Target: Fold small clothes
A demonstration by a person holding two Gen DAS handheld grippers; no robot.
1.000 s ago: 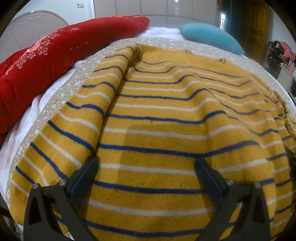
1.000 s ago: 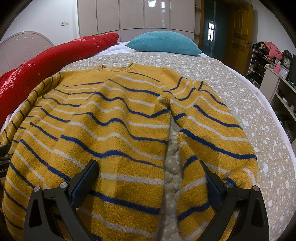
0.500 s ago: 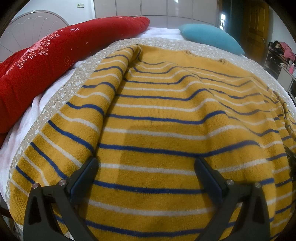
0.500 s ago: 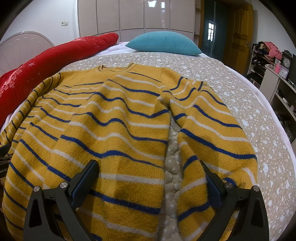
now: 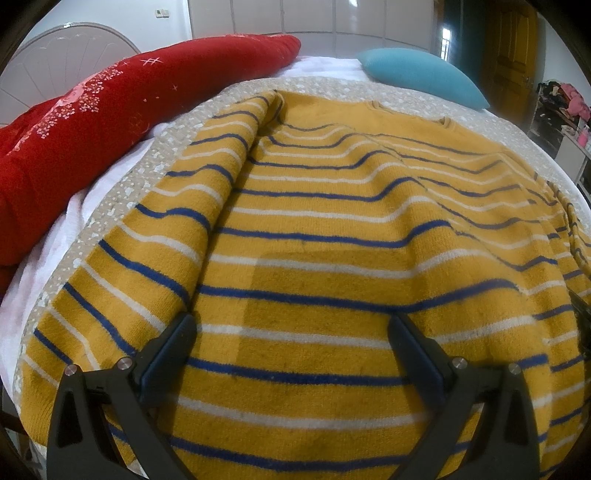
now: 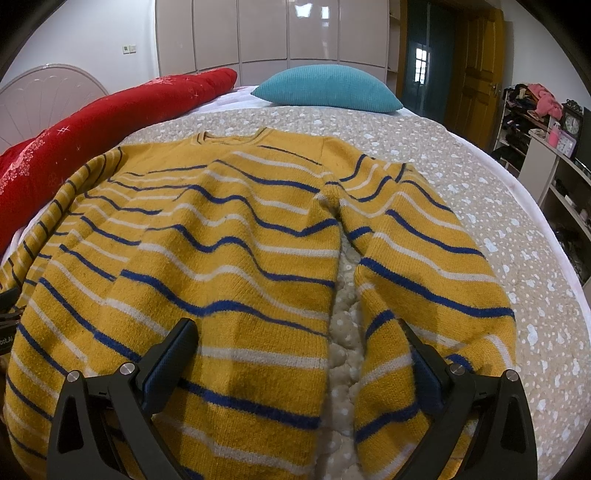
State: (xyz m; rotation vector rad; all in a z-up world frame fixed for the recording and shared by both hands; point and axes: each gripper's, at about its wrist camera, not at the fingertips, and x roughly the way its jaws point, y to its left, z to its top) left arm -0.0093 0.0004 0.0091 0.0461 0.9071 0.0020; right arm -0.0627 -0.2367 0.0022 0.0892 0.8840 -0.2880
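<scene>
1. The left tongs (image 5: 291, 332) stand with their fingers wide apart and nothing between them, low over the hem end of the sweater (image 5: 332, 258).
2. The right tongs (image 6: 299, 339) are likewise spread wide and grip nothing; they hang over the gap where the sweater's body and its right sleeve (image 6: 424, 266) part.
3. The sweater is mustard yellow with thin blue and white stripes. It lies flat on the bed (image 6: 498, 206), collar away from the cameras and hem nearest them.
4. In the right wrist view the right sleeve lies down alongside the body, with a strip of quilt showing between them. In the left wrist view the left sleeve (image 5: 155, 266) lies close against the body's edge, with a fold line between.
5. The knit is rumpled in soft waves across the chest.
6. At the left edge of the right wrist view a dark part of the other tool shows with letters that read "DOLAI"; the start of the word is cut off.
7. The bed carries a beige quilt with white spots. A red bolster (image 5: 92, 129) with a pale flower pattern lies along its left side, and a teal pillow (image 6: 328, 86) sits at the far end.
8. Beyond the bed stand pale wardrobe doors (image 6: 258, 33), a wooden door (image 6: 476, 66) and shelves (image 6: 546, 140) with a clock (image 6: 571, 123) on them.
</scene>
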